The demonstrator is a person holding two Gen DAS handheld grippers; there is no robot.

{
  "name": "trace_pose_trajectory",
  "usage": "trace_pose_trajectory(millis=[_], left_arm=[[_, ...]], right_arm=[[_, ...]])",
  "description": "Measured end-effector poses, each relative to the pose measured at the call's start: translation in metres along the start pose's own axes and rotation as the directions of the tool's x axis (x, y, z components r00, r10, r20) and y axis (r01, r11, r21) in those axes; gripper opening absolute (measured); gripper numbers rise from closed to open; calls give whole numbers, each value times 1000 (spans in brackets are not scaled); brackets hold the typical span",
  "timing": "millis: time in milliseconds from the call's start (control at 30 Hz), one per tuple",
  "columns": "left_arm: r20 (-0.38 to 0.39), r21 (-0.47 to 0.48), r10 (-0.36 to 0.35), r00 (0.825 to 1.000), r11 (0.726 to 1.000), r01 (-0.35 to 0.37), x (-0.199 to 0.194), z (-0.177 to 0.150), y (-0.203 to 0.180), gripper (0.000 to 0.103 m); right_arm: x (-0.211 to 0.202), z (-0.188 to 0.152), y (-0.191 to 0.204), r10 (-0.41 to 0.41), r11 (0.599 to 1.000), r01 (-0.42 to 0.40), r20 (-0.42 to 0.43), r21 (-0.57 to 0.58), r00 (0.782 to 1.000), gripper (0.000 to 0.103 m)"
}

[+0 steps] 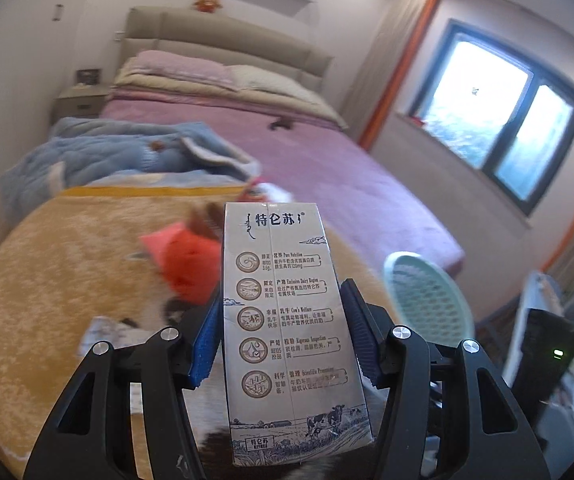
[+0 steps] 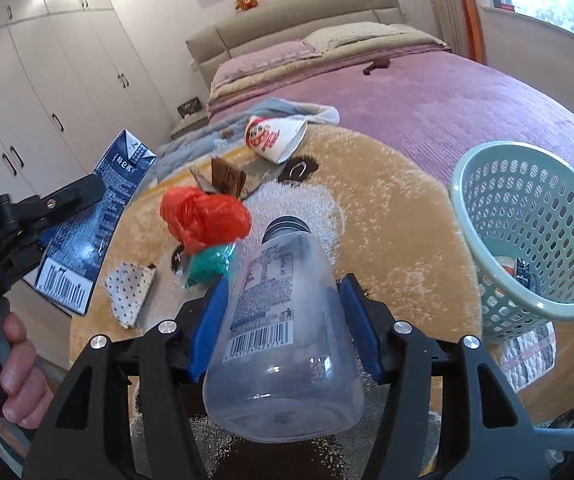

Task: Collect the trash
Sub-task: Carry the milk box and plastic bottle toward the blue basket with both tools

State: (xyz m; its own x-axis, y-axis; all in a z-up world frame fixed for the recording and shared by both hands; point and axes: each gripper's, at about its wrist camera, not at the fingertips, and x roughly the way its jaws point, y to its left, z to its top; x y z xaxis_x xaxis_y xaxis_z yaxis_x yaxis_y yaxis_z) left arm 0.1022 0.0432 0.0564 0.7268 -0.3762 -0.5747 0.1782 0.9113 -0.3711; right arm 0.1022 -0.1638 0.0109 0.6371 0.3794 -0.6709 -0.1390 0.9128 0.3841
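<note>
Now, both hands carry trash, and the notes go from the pads outward.

Left gripper (image 1: 283, 332): its blue pads press on the two narrow sides of the milk carton (image 1: 287, 320), about half open, so the carton is firmly held.
Carton axis: the long axis runs forward along the fingers, the printed top end pointing away from the camera, the cow picture near the wrist.
Right gripper (image 2: 283, 320): its jaws are about half open and closed on a clear plastic bottle (image 2: 279, 332), one pad on each side of the body.
Bottle axis: it lies along the fingers as well, the threaded neck without cap pointing forward, the base toward the camera.
Around the fingers: under both grippers is a yellow fluffy blanket (image 2: 387, 208) on the bed (image 2: 467, 92). On it rest an orange plastic bag (image 2: 203, 216), a green bag (image 2: 211, 264), a dotted paper scrap (image 2: 131, 292), a brown wrapper (image 2: 227, 178) and a white crushed cup (image 2: 275, 138), farther away.
Basket (image 2: 527, 236): the pale green laundry-style basket stands to the right of the right gripper, at the edge of the blanket, tilted with its mouth facing the grippers. Some trash is already inside.
Deciding relation: I judge that the right hand is nearer to the basket, as it lies just beside the bottle, to its right. The left gripper is far on the other side, so the carton must cross over the blanket.
Next need, in my opinion: bring the neck of the bottle over the rim before opening.
</note>
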Motion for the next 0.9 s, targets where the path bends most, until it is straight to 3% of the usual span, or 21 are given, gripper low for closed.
trace_pose_trajectory(millis=[133, 267, 300, 333, 367, 433, 500, 567, 633, 733, 900], left_arm=[[6, 10, -87, 996, 996, 87, -4, 2, -14, 55], [12, 47, -107, 994, 993, 106, -2, 6, -36, 55], [9, 57, -113, 994, 992, 112, 0, 7, -43, 55], [7, 65, -119, 993, 991, 118, 3, 8, -47, 55], [3, 76, -125, 992, 989, 125, 6, 9, -54, 55], [0, 93, -126, 992, 988, 126, 13, 9, -64, 55], [-8, 110, -108, 994, 988, 108, 25, 6, -73, 55], [-34, 102, -99, 995, 990, 102, 33, 0, -74, 55], [-44, 97, -97, 994, 990, 101, 33, -4, -71, 55], [-36, 103, -73, 997, 992, 76, 28, -6, -64, 55], [-13, 96, -75, 997, 993, 76, 13, -6, -53, 55]], right_arm=[[-14, 6, -10, 8, 999, -10, 46, 30, 999, 54], [-38, 14, -27, 8, 998, -16, 118, 64, 993, 52], [-45, 17, -33, 3, 997, -13, 135, 74, 991, 46], [-49, 19, -37, 6, 997, -18, 144, 80, 990, 21], [-54, 21, -43, 17, 996, -31, 152, 88, 988, 12], [-54, 27, -52, -12, 995, 0, 122, 97, 992, 10], [-41, 22, -59, 151, 985, -161, 154, 58, 977, 11], [-12, 13, -65, 93, 990, -101, 90, 94, 992, 11], [23, -4, -69, 191, 972, -188, -2, 139, 982, 11], [31, -11, -69, 250, 952, -247, 6, 181, 968, 11], [6, -3, -63, 204, 975, -205, 22, 84, 979, 15]])
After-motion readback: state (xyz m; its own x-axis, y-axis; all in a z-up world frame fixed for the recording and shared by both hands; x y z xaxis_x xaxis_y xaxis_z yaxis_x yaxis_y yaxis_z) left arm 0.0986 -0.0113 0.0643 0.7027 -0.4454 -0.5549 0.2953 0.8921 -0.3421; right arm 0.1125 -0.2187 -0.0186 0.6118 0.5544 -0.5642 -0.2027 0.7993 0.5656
